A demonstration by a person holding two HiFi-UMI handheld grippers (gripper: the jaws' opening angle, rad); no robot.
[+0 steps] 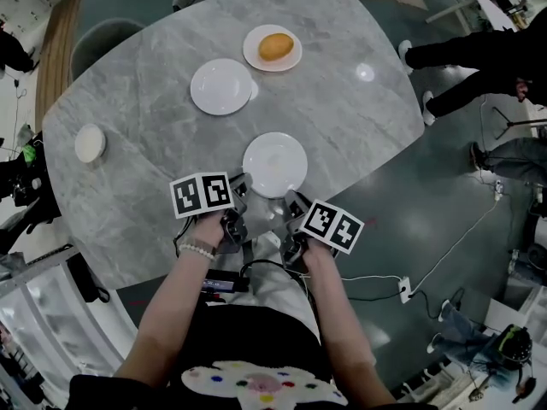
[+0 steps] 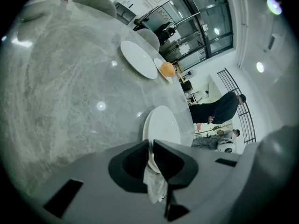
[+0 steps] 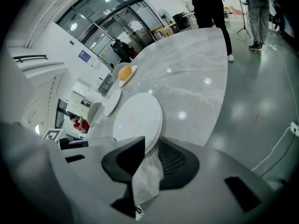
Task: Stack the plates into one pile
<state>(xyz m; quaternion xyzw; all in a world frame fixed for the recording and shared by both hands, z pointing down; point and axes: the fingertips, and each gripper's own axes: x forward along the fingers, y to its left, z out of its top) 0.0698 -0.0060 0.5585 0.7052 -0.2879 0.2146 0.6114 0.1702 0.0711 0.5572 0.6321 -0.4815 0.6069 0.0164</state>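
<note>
I saw the large grey marble table (image 1: 145, 101) with rounded corners fill most of the head view. Three round white plates lay on it, well apart from each other, none stacked yet. The near white plate (image 1: 274, 162) lay at the 6 o'clock edge of the table, just before me. The empty white plate (image 1: 220, 86) lay at 11 o'clock from it. The white plate with food (image 1: 253, 58) lay at 12 o'clock, farther away. A small white saucer (image 1: 90, 143) lay alone near the 9 o'clock edge.

My left gripper (image 1: 242, 186) met the near white plate at its 7 o'clock rim, and in the left gripper view its jaws were closed on that rim (image 2: 162, 125). My right gripper (image 1: 289, 202) met the same plate at 5 o'clock, and its jaws were also pinched on the rim (image 3: 135, 118). The round orange-brown bun (image 1: 275, 46) sat in the middle of its plate.
</note>
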